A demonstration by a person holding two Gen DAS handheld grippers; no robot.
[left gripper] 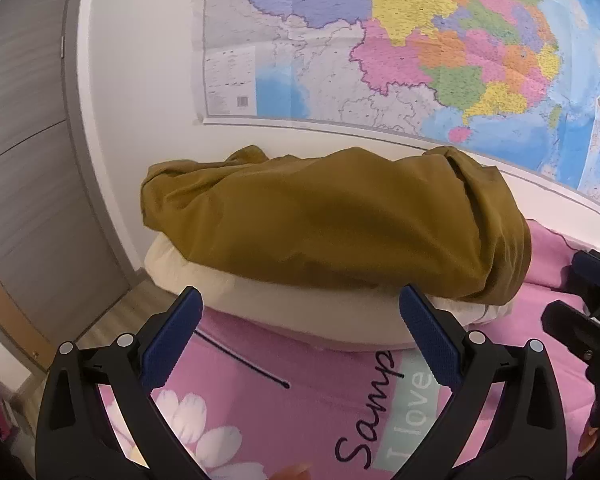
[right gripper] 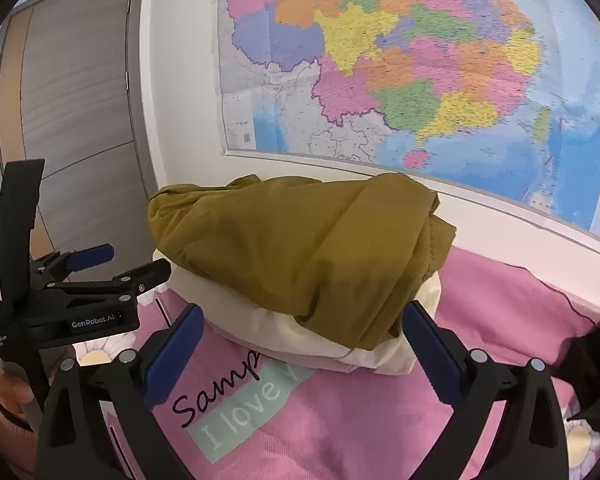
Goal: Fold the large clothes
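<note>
A folded mustard-brown garment [left gripper: 332, 224] lies on top of a folded cream garment [left gripper: 308, 308], stacked on the pink bedspread [left gripper: 284, 412] against the wall. It also shows in the right wrist view [right gripper: 300, 256], over the cream garment [right gripper: 284, 336]. My left gripper [left gripper: 300, 312] is open and empty, just short of the stack's near edge. My right gripper [right gripper: 304, 328] is open and empty, its blue pads either side of the stack's front. The left gripper also shows from the side in the right wrist view [right gripper: 112, 268].
A large coloured map [left gripper: 420, 48] hangs on the white wall behind the stack. A grey door [right gripper: 76, 108] stands at the left. The bedspread [right gripper: 380, 420] bears printed words and daisies. A dark item [right gripper: 596, 376] lies at the right edge.
</note>
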